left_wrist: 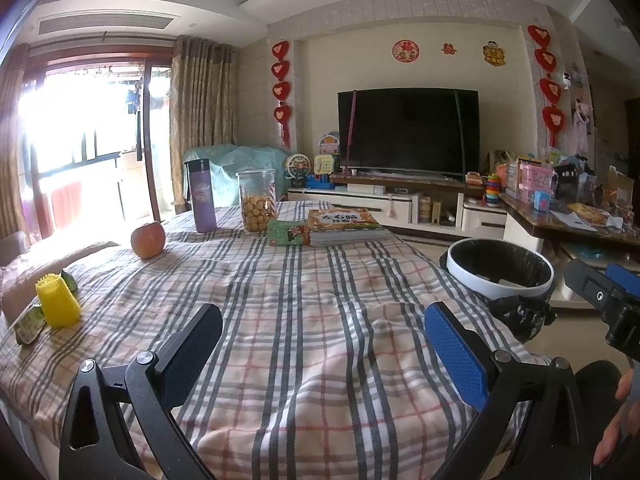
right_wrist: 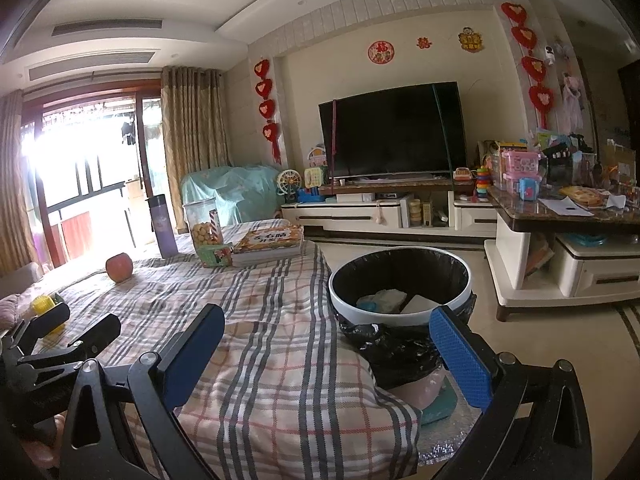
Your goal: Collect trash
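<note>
Both grippers hang over the plaid cloth (left_wrist: 304, 280) with fingers spread wide and nothing between them, the left gripper (left_wrist: 324, 344) above the table middle, the right gripper (right_wrist: 326, 344) at the table's edge just beside the one bin (right_wrist: 400, 280), whose black liner holds a few pale scraps too dim to identify. On the far left edge lie the remaining bits: one yellow ribbed cup (left_wrist: 57, 302) and one green wrapper (left_wrist: 28, 326), partly cut off, print unreadable; farther back stand one apple (left_wrist: 148, 239), one purple bottle (left_wrist: 202, 196), one biscuit jar (left_wrist: 257, 200), one green box (left_wrist: 288, 232) and a stack of books (left_wrist: 346, 226), count unclear, with Chinese lettering too small to read
</note>
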Motion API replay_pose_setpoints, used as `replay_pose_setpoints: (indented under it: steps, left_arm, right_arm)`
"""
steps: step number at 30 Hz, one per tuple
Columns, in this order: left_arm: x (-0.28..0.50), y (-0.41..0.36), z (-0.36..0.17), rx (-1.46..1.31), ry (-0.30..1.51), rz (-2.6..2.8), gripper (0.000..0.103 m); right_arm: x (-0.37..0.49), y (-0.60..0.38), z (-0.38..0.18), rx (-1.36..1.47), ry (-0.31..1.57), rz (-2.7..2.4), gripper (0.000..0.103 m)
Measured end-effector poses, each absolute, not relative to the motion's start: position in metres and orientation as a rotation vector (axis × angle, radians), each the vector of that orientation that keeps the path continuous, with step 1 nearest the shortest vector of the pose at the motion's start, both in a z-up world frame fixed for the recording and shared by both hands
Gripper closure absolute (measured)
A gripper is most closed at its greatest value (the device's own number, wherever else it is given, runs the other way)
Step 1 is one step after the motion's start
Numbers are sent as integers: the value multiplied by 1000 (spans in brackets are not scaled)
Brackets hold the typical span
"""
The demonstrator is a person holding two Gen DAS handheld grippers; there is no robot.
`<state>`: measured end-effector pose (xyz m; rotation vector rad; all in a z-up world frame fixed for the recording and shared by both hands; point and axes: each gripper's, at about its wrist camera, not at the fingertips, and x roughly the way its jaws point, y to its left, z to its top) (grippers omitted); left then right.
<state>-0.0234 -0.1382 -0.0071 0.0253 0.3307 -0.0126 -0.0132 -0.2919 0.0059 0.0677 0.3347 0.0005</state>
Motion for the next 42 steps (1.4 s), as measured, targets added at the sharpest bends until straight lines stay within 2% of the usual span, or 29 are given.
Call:
replay_pose_setpoints:
  steps: [42]
  left_arm:
    - [-10, -133, -10, 27, 371, -34, 1]
  right_arm:
    - [-5, -286, 4, 72, 358, 20, 0]
